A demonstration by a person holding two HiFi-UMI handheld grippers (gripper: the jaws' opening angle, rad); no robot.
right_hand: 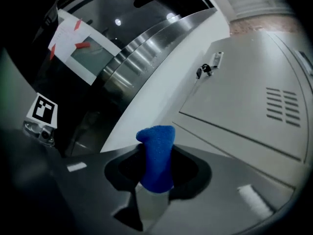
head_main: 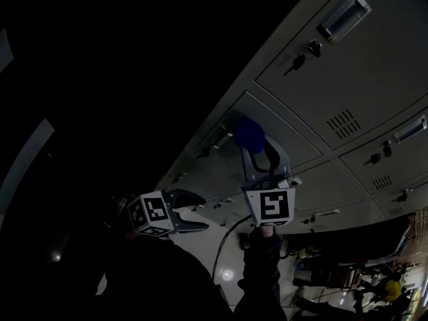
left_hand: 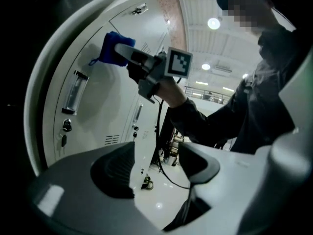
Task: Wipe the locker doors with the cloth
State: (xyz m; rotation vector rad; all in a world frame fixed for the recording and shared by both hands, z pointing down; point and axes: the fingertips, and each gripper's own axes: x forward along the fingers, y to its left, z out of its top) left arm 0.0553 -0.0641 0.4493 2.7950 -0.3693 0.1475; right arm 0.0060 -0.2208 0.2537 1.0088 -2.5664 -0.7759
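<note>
Dim grey locker doors [head_main: 361, 79] fill the wall ahead with no trace showing which are wiped, so I judge most of the job remains. My left tool [left_hand: 156, 165] hangs back, jaws apart and empty; my right tool [right_hand: 157, 171] is clamped on the blue cloth [right_hand: 156, 153], held up against or just off a door.
</note>
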